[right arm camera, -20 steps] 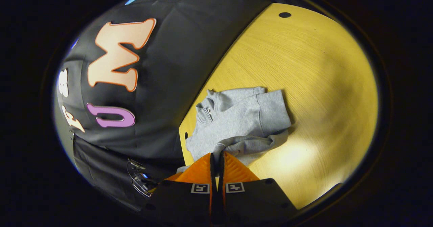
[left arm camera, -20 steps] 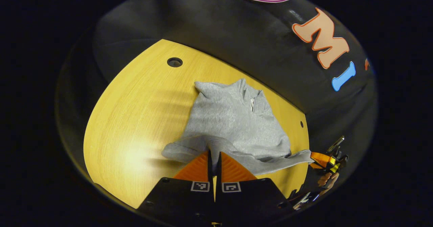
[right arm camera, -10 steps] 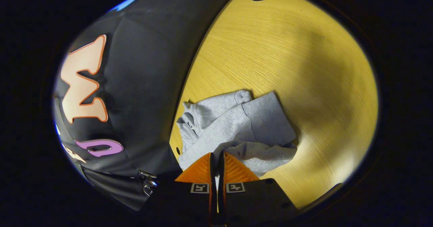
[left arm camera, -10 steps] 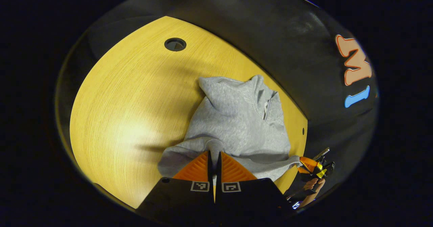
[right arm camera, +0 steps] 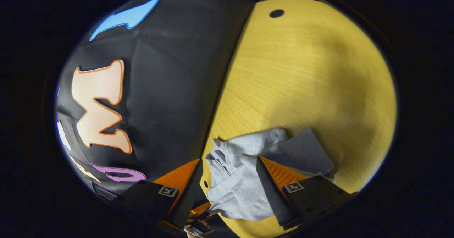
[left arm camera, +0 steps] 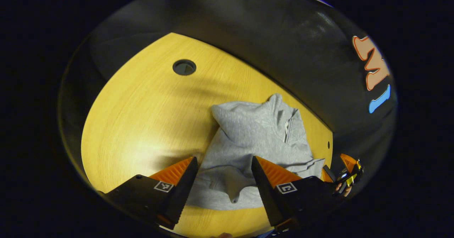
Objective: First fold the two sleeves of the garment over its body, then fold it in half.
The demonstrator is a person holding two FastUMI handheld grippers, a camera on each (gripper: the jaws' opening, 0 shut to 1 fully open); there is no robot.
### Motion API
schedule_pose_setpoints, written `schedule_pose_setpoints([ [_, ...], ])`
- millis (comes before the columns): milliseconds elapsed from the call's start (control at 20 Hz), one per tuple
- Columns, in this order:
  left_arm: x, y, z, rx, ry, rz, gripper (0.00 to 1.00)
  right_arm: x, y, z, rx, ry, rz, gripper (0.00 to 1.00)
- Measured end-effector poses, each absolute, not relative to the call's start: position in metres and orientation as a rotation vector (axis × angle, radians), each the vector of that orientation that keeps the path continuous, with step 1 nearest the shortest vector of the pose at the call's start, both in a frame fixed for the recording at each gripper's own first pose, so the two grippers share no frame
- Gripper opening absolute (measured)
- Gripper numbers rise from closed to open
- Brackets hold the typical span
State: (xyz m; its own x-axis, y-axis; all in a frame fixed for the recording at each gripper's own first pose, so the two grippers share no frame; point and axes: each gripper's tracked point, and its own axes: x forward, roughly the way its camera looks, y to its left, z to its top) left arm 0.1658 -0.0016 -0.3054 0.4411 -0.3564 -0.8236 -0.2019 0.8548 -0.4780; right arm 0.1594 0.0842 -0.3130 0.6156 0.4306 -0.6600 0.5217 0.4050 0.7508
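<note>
Both sets of jaws are wide open and hold nothing. The gray garment (left arm camera: 248, 142) lies folded on the yellow bench (left arm camera: 142, 117), under and between the jaws. The half fold looks done. Next, lift both grippers away.

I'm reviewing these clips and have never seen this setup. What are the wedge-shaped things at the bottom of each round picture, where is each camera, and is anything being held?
Each picture comes from a fisheye camera riding on a handheld two-finger gripper; a person carries one in each hand. The wedges are that gripper's own fingers. In the left gripper view the left gripper stands open above a grey garment lying on a yellow wooden table; the other gripper shows at the far right edge. In the right gripper view the right gripper is open too, the garment lying between its spread fingers near the table's edge. Nothing is held. The sleeves look folded over the body.
</note>
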Motion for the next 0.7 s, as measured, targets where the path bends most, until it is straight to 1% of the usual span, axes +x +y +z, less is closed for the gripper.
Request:
schedule_pose_setpoints([
  [50,0.173,0.003,-0.297,-0.549,1.081,-0.091,0.89,0.159,0.082,-0.310,1.190,0.953,-0.060,0.87],
  [100,0.181,0.010,-0.289,-0.521,1.022,-0.064,0.91,0.156,0.078,-0.310,1.164,0.948,-0.061,0.94],
  [150,0.192,0.018,-0.277,-0.496,0.951,-0.037,0.95,0.151,0.073,-0.310,1.131,0.940,-0.060,0.95],
  [250,0.207,0.028,-0.246,-0.459,0.809,0.005,0.95,0.147,0.069,-0.304,1.065,0.915,-0.043,0.96],
  [350,0.208,0.034,-0.215,-0.411,0.702,0.029,0.96,0.139,0.062,-0.290,0.987,0.873,-0.012,0.96],
  [500,0.185,0.036,-0.170,-0.295,0.549,0.047,0.96,0.132,0.043,-0.266,0.769,0.729,0.006,0.97],
  [550,0.171,0.034,-0.157,-0.247,0.501,0.051,0.96,0.126,0.041,-0.253,0.715,0.689,0.025,0.90],
  [600,0.155,0.032,-0.144,-0.199,0.459,0.050,0.96,0.118,0.042,-0.243,0.669,0.659,0.044,0.91],
  [650,0.139,0.025,-0.135,-0.158,0.426,0.053,0.96,0.108,0.043,-0.236,0.621,0.634,0.062,0.97],
  [700,0.122,0.020,-0.129,-0.132,0.411,0.052,0.95,0.098,0.041,-0.227,0.576,0.603,0.079,0.98],
])
